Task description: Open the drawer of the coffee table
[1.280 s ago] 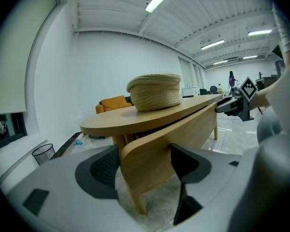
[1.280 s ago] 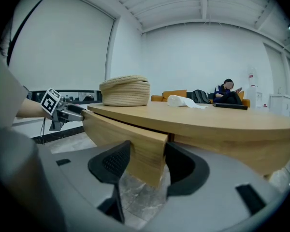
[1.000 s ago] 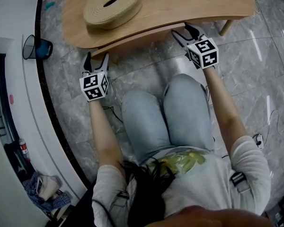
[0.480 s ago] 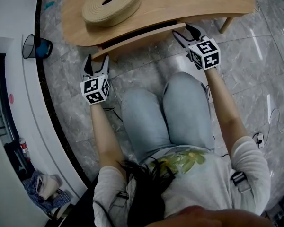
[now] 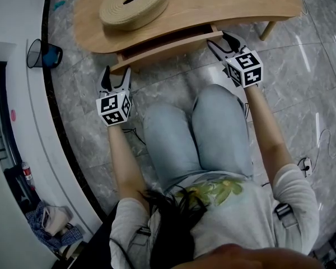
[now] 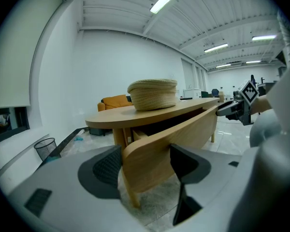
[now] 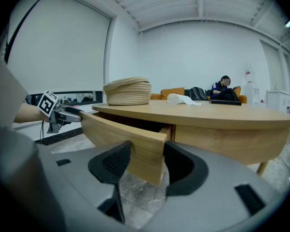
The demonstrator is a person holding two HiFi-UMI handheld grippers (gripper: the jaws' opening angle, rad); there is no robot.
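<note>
The light wooden coffee table [image 5: 241, 4] has a curved drawer front [image 5: 168, 48] standing out from under its top, with a dark gap behind it. My left gripper [image 5: 115, 78] is shut on the drawer front's left end [image 6: 150, 151], with one pad on each face. At the right end [image 7: 147, 151], my right gripper [image 5: 224, 41] grips the drawer front the same way. From the left gripper view the right gripper [image 6: 234, 109] shows at the far end of the front. A woven straw basket [image 5: 134, 4] sits on the tabletop.
A black mesh waste bin [image 5: 42, 55] stands on the floor left of the table. The person's knees [image 5: 196, 133] lie close below the drawer. A table leg [image 5: 265, 31] stands at the right. A white cloth [image 7: 183, 99] lies on the top; a person sits on a far sofa [image 7: 224, 93].
The drawer has slid out from under the tabletop toward the person. Both grippers have moved back with it, still holding its two ends.
</note>
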